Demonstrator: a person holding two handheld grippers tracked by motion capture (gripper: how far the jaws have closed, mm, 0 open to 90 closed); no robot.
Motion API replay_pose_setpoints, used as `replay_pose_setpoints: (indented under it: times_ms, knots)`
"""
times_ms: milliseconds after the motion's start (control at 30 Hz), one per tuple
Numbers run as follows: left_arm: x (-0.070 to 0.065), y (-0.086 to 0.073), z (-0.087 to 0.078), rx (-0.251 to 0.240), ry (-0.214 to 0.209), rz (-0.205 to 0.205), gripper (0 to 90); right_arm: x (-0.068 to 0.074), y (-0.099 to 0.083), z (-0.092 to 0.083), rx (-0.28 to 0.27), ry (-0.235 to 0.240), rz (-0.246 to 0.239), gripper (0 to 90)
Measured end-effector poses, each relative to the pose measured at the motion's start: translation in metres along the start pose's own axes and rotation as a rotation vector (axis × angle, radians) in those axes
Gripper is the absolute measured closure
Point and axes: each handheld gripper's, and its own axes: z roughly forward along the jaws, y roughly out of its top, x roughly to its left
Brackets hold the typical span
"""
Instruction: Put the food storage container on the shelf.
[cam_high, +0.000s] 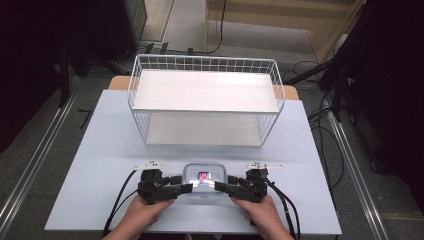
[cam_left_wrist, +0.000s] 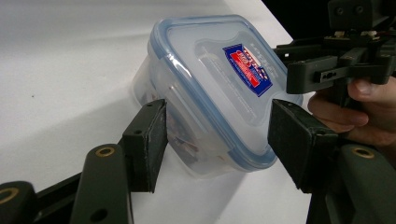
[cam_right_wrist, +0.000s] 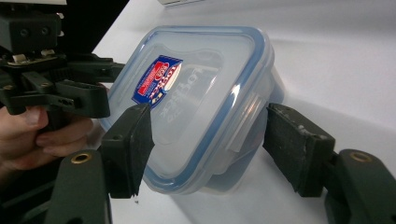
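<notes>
One clear plastic box with a blue-rimmed lid sits on the table, directly between the two tongs. The left tongs reach in from the box's left end and the right tongs from its right end, tips facing each other across it.

The high view gives the layout: one box, two tongs, two hands coming in from the near edge, and one white wire basket with two flat shelves standing well beyond the tongs, toward the far side of the table. From up there the tips of the tongs blur into the glare on the box, so the grip cannot be read.

The left gripper view fills that in: the left tongs stand partly open with the box's near end between the jaws. One pad looks to lie against the box's wall and the other just at the lid's rim, but whether they press I cannot tell. It also shows the red and blue label on the lid, and the other tongs and fingers beyond the box.

The right gripper view mirrors it: the right tongs are partly open around the opposite end, one pad overlapping the lid's edge, the other standing just clear of the box's side. Raised lettering on the lid shows here.
</notes>
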Motion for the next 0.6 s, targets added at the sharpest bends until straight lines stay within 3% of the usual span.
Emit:
replay_pose_setpoints:
  times_ms: [167,300,600]
  knots:
    - [0.0,0.0,0.0,0.003,-0.002,-0.002,40.3,0.0,0.0,0.0,0.001,0.006,0.001,33.8]
    - [-0.002,0.0,-0.003,-0.004,0.001,0.015,47.0,0.0,0.001,-0.005,-0.01,0.008,0.014,40.9]
    - [-0.004,0.0,-0.006,0.006,-0.004,0.026,53.8,0.001,-0.003,-0.011,-0.032,0.013,0.011,47.0]
